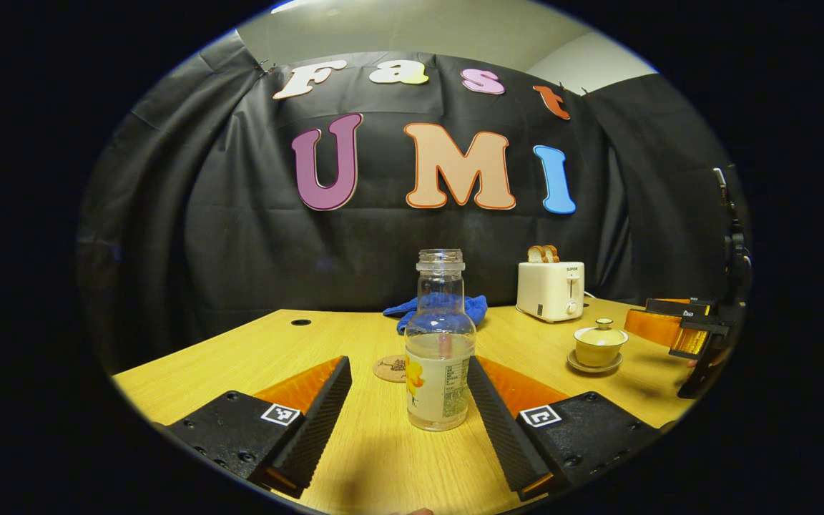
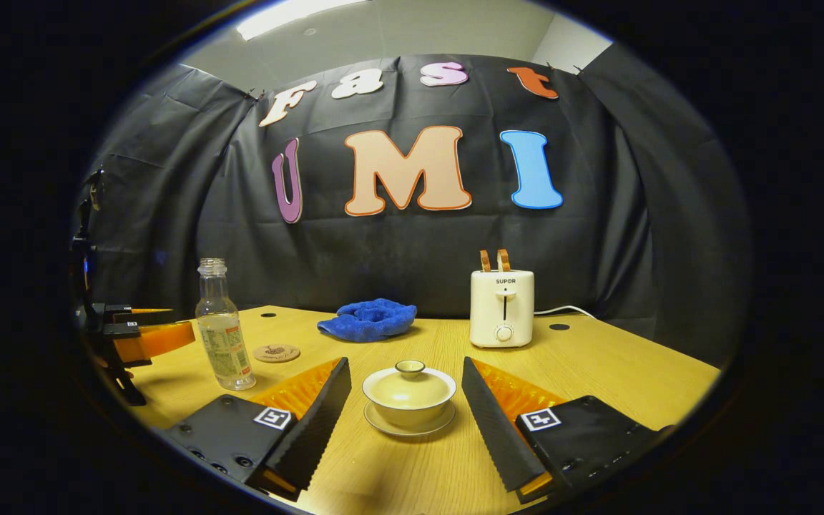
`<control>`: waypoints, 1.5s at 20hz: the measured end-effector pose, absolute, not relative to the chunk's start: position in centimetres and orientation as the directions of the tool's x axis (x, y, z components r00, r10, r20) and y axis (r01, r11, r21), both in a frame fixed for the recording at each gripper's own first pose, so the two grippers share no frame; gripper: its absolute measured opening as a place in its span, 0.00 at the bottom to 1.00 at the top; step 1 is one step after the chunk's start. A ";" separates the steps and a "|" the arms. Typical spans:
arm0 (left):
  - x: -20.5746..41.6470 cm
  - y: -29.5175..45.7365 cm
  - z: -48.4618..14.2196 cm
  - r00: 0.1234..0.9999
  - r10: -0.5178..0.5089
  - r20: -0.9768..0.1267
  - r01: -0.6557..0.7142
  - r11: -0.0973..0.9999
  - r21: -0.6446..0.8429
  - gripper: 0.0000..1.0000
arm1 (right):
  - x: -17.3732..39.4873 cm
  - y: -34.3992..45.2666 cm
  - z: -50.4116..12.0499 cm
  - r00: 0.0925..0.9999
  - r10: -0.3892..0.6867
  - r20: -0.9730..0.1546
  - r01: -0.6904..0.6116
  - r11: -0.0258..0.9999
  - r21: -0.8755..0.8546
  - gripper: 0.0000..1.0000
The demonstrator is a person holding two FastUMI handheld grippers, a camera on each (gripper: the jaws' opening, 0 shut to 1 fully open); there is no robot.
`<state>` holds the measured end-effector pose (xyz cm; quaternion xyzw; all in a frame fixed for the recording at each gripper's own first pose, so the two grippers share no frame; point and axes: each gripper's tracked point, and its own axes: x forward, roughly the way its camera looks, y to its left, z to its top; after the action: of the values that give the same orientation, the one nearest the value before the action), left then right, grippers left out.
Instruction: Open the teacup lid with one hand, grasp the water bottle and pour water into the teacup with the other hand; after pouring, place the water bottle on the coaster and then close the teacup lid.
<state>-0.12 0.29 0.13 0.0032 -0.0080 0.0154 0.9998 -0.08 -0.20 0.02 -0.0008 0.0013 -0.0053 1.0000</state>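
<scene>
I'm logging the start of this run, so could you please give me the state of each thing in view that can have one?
Bottle: upright, uncapped, partly filled, ungripped.
Teacup: on its saucer, lid on.
Coaster: bare, nothing on it.
Toaster: bread slices sticking up from the slots.
Cloth: crumpled.
Left gripper: open, either side of the bottle.
Right gripper: open, either side of the teacup.

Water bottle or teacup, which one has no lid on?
The water bottle: its neck is open, no cap. The teacup has its lid on.
</scene>
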 end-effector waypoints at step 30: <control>-0.2 0.3 0.1 0.999 0.031 0.015 -0.031 1.000 0.005 0.95 | 7.6 0.2 -2.9 0.985 0.015 -0.172 -0.025 0.998 -0.053 0.33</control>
<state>-0.22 0.29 0.06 0.0027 -0.0072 0.0155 0.9998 7.58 0.19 -2.86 -0.0276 0.0861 0.0099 0.9959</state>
